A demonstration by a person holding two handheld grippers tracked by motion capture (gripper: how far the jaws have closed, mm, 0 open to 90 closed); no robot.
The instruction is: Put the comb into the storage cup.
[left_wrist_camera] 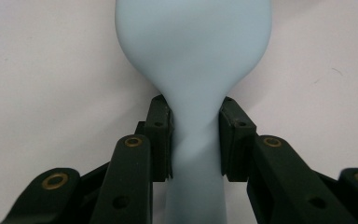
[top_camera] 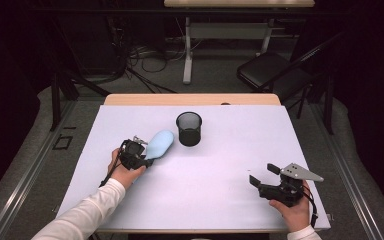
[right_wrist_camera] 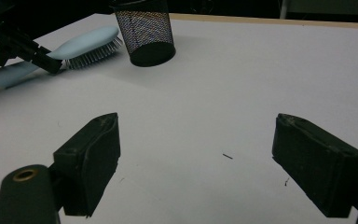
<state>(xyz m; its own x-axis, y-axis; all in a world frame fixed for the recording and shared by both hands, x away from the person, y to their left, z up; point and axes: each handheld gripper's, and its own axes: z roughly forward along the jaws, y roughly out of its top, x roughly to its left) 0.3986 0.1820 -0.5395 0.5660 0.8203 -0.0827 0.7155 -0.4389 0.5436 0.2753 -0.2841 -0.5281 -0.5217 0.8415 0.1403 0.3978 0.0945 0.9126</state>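
A light blue hairbrush [top_camera: 160, 142] lies left of centre on the white table top [top_camera: 205, 200], bristles facing down, its head pointing toward a black mesh cup [top_camera: 189, 129]. My left gripper [top_camera: 146, 161] is shut on the brush's handle. In the left gripper view both pads press the narrow neck of the brush [left_wrist_camera: 193, 46], just below its head, at the left gripper [left_wrist_camera: 193, 135]. The right gripper view shows the brush [right_wrist_camera: 86, 44] beside the mesh cup [right_wrist_camera: 144, 32], with the left gripper [right_wrist_camera: 46, 63] on it. My right gripper [top_camera: 263, 174] [right_wrist_camera: 209, 163] stands open near the front right, holding nothing.
The mesh cup stands upright just right of the brush head. A wooden table edge [top_camera: 190, 99] runs along the back. Beyond it are a folding chair [top_camera: 275, 70] and cables on the floor.
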